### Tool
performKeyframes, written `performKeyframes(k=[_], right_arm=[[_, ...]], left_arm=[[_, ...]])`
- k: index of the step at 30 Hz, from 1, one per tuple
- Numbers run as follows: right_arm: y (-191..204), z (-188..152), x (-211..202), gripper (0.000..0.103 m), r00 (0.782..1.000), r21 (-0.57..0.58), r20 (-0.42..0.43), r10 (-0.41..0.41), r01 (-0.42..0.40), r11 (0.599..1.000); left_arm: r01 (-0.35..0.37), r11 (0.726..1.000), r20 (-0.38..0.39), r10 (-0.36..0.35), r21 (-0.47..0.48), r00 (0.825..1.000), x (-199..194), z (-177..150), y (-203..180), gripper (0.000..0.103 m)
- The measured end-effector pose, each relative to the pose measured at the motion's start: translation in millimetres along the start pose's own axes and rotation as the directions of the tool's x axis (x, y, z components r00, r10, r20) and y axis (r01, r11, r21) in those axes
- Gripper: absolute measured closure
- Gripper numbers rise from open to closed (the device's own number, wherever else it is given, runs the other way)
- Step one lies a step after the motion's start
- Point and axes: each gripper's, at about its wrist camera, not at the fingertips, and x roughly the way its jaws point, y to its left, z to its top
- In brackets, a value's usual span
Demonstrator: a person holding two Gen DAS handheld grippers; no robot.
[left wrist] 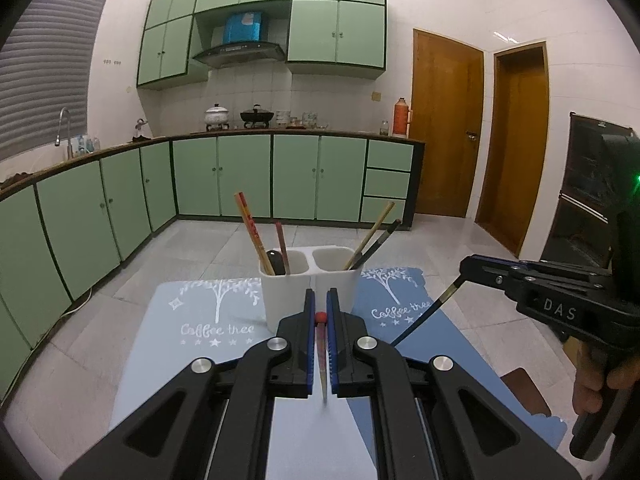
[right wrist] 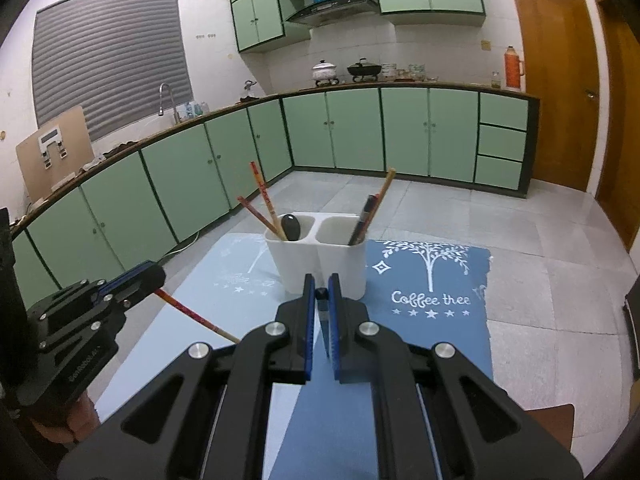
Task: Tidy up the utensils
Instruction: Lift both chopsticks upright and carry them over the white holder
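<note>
**Holder mouths partly crowded**

The white holder (right wrist: 320,256) stands ahead on the mats (right wrist: 432,312). Leaning chopsticks (right wrist: 262,196) and a dark spoon (right wrist: 291,227) crowd its left cup; two sticks (right wrist: 374,204) lean in the right cup's corner, leaving most of that mouth free.

Green cabinets (right wrist: 332,132) run along the wall under a dark counter (right wrist: 400,87). A white pot (right wrist: 324,70) and black wok (right wrist: 363,68) sit beneath the range hood (right wrist: 334,10); an orange thermos (right wrist: 513,68) stands near the wooden door (right wrist: 554,80).
</note>
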Motion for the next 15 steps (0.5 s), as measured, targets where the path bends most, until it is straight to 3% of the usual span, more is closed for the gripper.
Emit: performKeyframes(k=[15], right_arm=[[-1.4, 54.8, -5.8, 0.097, 0.996, -0.043, 0.014, 0.092, -0.091, 0.995]], left_arm=[[0.014, 0.999, 0.078, -0.017, 0.034, 0.997, 1.5, 46.2, 6.2, 0.098]])
